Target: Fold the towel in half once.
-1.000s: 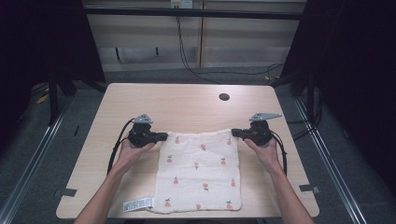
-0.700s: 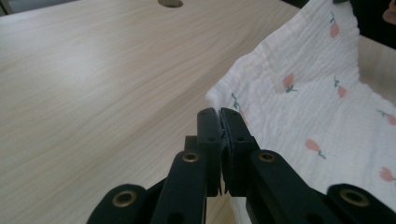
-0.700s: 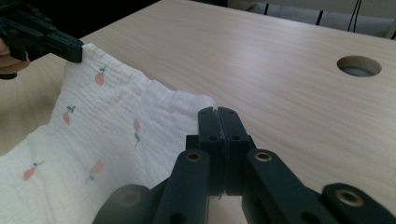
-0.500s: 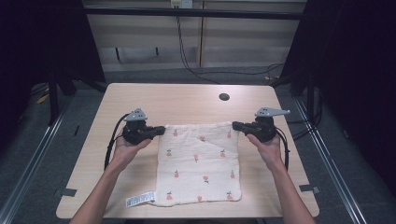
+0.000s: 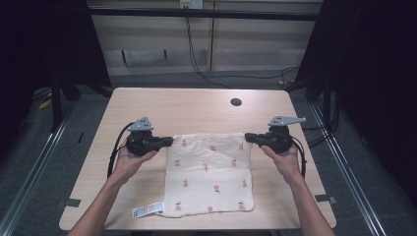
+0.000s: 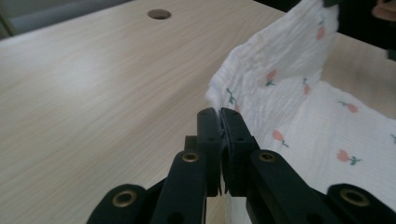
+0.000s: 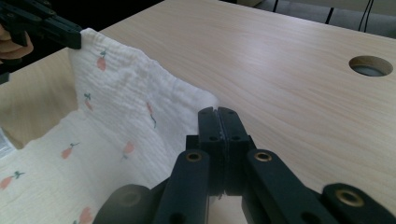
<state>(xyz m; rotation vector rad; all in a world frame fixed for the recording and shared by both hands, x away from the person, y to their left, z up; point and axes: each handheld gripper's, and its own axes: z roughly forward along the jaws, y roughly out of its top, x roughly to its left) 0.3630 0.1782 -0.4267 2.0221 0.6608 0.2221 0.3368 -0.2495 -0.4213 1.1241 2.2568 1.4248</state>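
Observation:
A white cloth [image 5: 209, 172] printed with small red fruit lies on the wooden table [image 5: 196, 110], its far edge lifted off the surface. My left gripper [image 5: 170, 141] is shut on the cloth's far left corner. My right gripper [image 5: 247, 137] is shut on the far right corner. In the left gripper view the jaws [image 6: 219, 114] pinch the cloth [image 6: 289, 98] with its edge rising to the right. In the right gripper view the jaws [image 7: 218, 112] clamp the cloth [image 7: 126, 107], and the other gripper [image 7: 77, 37] holds the opposite corner at upper left.
A round cable hole [image 5: 236, 102] sits in the table's far right part. A white label tag [image 5: 147, 211] pokes out at the cloth's near left corner. Dark floor and metal rails flank the table on both sides.
Both grippers have risen and moved away from me, drawing the cloth's far edge up and farther across the table. The near left corner with the tag has slid along.

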